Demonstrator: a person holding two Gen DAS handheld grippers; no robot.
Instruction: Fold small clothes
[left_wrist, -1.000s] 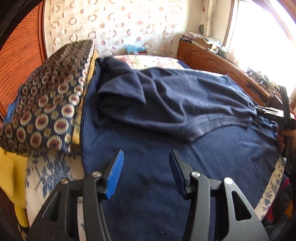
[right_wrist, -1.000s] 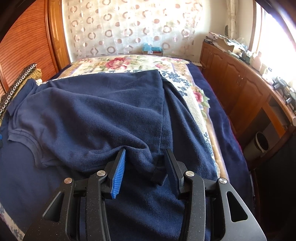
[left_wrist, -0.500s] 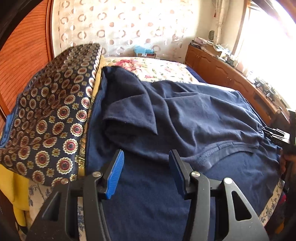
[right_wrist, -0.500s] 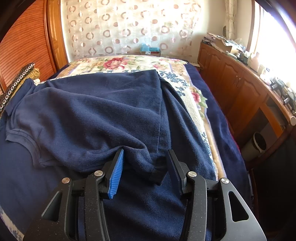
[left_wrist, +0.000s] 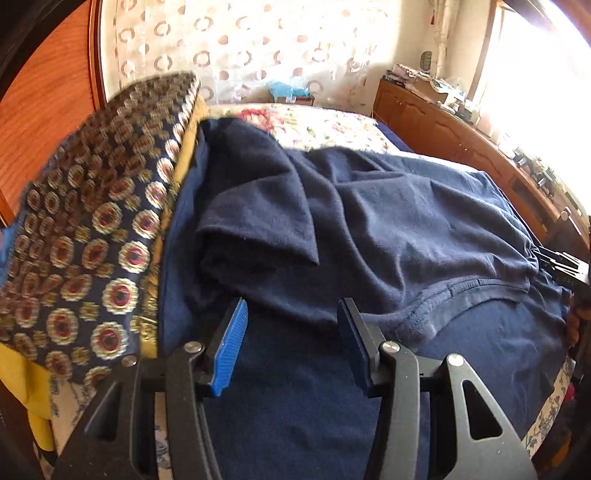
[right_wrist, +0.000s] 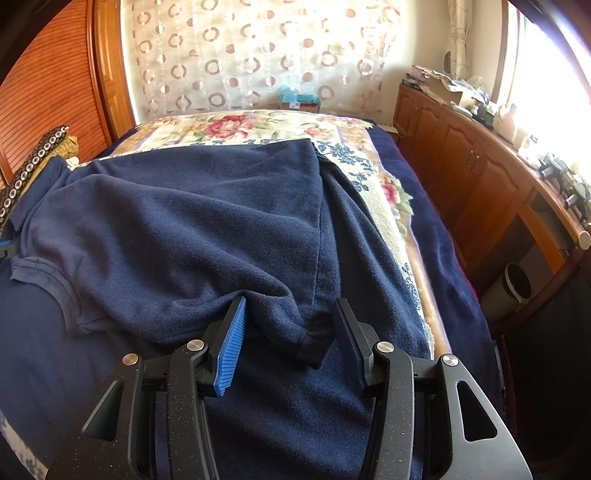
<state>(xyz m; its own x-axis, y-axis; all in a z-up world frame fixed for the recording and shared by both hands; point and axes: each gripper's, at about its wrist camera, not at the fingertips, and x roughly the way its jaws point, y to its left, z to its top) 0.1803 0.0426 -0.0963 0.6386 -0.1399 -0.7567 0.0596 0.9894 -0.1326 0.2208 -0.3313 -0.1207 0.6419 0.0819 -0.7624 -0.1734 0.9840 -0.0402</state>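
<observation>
A dark navy short-sleeved shirt (left_wrist: 406, 221) lies rumpled on a navy blanket (left_wrist: 295, 406) spread over the bed. My left gripper (left_wrist: 291, 306) stands open just above the blanket, its fingertips at the near edge of the shirt's folded-over part, with nothing pinched. In the right wrist view the same shirt (right_wrist: 166, 229) stretches to the left. Its hem corner lies loosely between the jaws of my right gripper (right_wrist: 291, 301), which stands open with both pads off the cloth. That gripper's tip (left_wrist: 561, 262) also shows at the right edge of the left view, with a hand below it.
A patterned cushion (left_wrist: 92, 221) on yellow cloth borders the shirt on the left. A floral bedspread (right_wrist: 240, 125) lies beyond it. Wooden cabinets (right_wrist: 480, 177) and a pale bin (right_wrist: 517, 288) stand to the right of the bed.
My left gripper has come closer to the shirt, whose folded edge now lies at its fingertips. The right jaws have parted a little and the hem corner lies slack between them.
</observation>
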